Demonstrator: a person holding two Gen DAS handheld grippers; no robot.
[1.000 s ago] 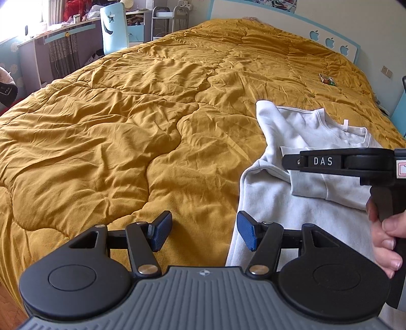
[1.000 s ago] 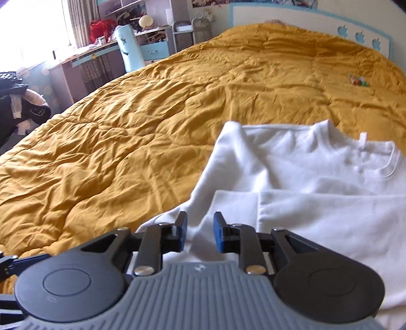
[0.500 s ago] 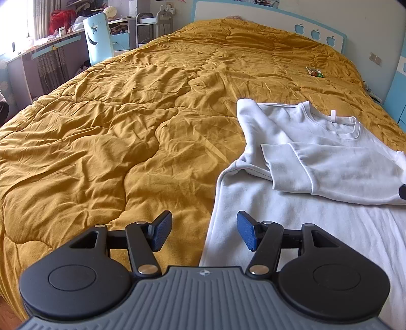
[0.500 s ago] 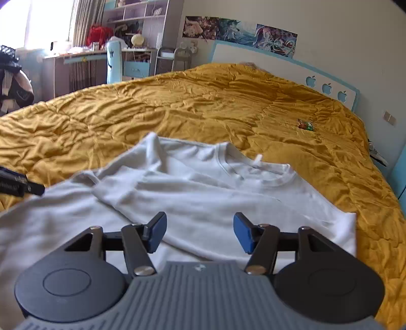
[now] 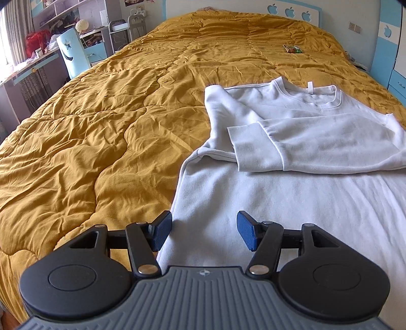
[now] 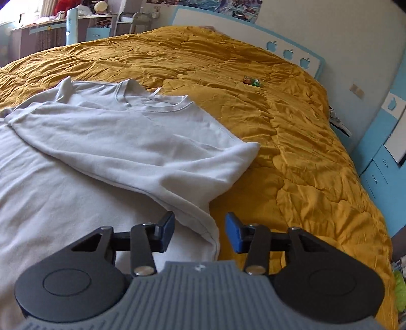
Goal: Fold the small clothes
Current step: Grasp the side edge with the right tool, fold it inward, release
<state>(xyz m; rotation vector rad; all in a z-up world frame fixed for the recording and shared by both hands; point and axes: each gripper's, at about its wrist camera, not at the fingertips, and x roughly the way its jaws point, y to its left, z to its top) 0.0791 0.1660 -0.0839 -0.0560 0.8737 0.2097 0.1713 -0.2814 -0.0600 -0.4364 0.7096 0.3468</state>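
A white long-sleeved sweatshirt [image 5: 291, 187] lies flat on the mustard quilt [image 5: 106, 121], collar away from me, with one sleeve [image 5: 304, 144] folded across the chest. My left gripper [image 5: 204, 233] is open and empty, just above the shirt's left side edge near the hem. My right gripper [image 6: 200, 232] is open and empty, over the shirt's right side edge [image 6: 203, 223], where the folded sleeve meets the body. The shirt [image 6: 76, 162] fills the left of the right wrist view.
A small colourful wrapper [image 5: 293, 48] lies on the quilt near the headboard [image 5: 289, 11]; it also shows in the right wrist view [image 6: 251, 81]. A desk and light-blue chair [image 5: 72, 54] stand left of the bed. Blue cabinets [image 6: 380, 167] stand to the right.
The right gripper opened, left the sleeve lying across the chest and swung from the shirt's left side to its right edge. The left gripper shifted right over the shirt's left edge, staying open.
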